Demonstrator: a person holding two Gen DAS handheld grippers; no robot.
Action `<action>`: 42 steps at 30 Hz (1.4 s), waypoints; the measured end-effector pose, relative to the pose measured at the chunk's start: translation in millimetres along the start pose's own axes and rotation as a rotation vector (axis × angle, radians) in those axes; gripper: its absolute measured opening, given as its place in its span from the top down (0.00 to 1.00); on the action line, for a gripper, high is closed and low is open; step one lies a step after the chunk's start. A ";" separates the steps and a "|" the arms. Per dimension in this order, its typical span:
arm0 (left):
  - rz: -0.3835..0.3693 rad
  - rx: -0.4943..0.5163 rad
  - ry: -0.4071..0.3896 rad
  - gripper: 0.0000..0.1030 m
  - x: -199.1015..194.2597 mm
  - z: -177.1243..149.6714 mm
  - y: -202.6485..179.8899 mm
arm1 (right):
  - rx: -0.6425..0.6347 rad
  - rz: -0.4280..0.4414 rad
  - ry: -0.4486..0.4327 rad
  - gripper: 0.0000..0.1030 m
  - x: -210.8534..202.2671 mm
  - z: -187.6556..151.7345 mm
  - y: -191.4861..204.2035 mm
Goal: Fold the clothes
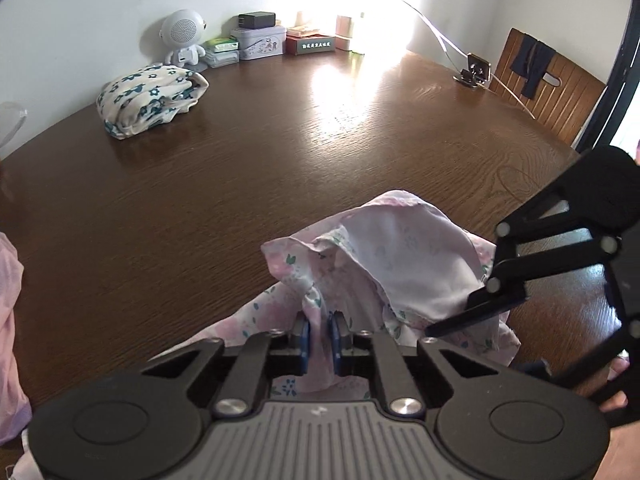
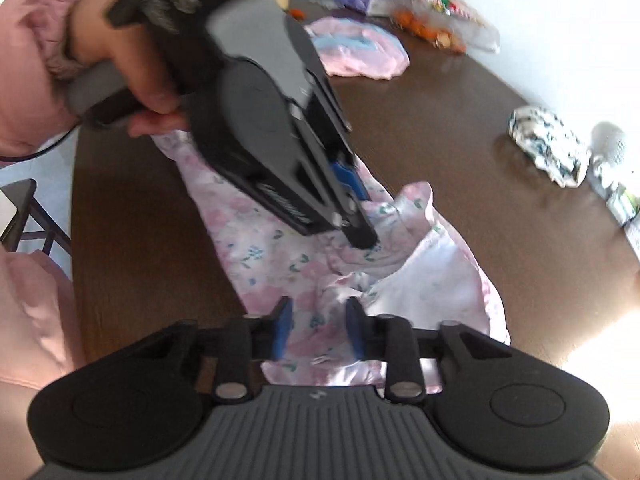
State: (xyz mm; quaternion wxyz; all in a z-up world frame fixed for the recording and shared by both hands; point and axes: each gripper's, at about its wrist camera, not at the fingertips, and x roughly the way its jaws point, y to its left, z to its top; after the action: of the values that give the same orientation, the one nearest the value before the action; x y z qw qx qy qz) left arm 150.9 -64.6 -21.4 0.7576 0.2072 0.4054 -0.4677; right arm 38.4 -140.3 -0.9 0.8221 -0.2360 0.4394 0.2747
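Low in the centre of the left wrist view, the left gripper (image 1: 320, 334) had its blue pads drawn nearly together on a pinched ridge of the pink floral garment (image 1: 404, 256), which lay crumpled on the brown wooden table (image 1: 280, 152) with its pale inside turned up. Toward the bottom of the right wrist view, the right gripper (image 2: 319, 330) stood partly open over the same cloth, its pads apart and holding nothing. The fabric looked thin, light and limp, likely to sag and slide, so a hem or corner seemed the surest hold. At upper left, a blue-flowered bundle (image 1: 150, 98) sat well apart.
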 end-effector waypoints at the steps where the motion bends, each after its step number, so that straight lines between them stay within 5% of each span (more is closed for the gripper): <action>1: -0.009 -0.002 -0.003 0.90 -0.4 -1.1 1.1 | -0.001 -0.001 0.018 0.83 3.9 0.9 -1.5; 5: -0.058 -0.021 -0.013 0.96 -1.4 -6.8 4.6 | 0.024 0.015 0.034 0.98 10.6 3.6 -6.8; 11: -0.099 -0.063 -0.027 0.97 -6.7 -15.1 9.4 | 0.169 0.012 -0.083 0.98 -3.0 9.2 -24.5; 18: -0.102 -0.086 -0.013 0.96 -4.8 -20.8 11.9 | 0.231 0.037 -0.068 0.98 16.0 -1.6 -25.4; 20: -0.094 -0.090 -0.015 0.88 -7.3 -21.8 11.2 | 0.248 0.057 -0.086 0.95 12.7 -3.1 -26.8; 24: -0.049 -0.097 -0.073 0.54 -32.4 -21.1 10.2 | 0.273 0.100 -0.167 0.76 -15.4 -9.5 -33.4; 25: -0.032 -0.092 -0.091 0.52 -41.1 -19.5 9.3 | 0.269 0.089 -0.196 0.67 -27.9 -11.4 -36.2; 28: 0.026 -0.043 -0.126 0.47 -63.5 -9.0 1.5 | 0.240 0.009 -0.231 0.63 -62.3 -21.6 -42.6; 34: 0.062 0.137 -0.124 0.52 -65.4 30.0 -33.0 | 0.253 -0.076 -0.099 0.73 -60.8 -57.6 -62.4; 35: 0.050 0.166 -0.115 0.60 -58.1 37.1 -40.2 | 0.260 -0.066 -0.091 0.74 -57.2 -62.6 -64.1; 38: 0.011 0.226 -0.084 0.75 -33.7 53.7 -57.1 | 0.270 -0.035 -0.115 0.74 -50.0 -70.6 -68.6; 42: -0.045 0.277 -0.038 0.83 1.8 71.0 -74.3 | 0.268 0.001 -0.138 0.79 -39.7 -72.9 -72.5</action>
State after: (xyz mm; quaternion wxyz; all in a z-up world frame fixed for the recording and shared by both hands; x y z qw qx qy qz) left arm 116.1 -150.2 23.5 0.7186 0.2918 0.3269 -0.5400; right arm 24.6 -249.3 6.9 0.8744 -0.1044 0.4147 0.2294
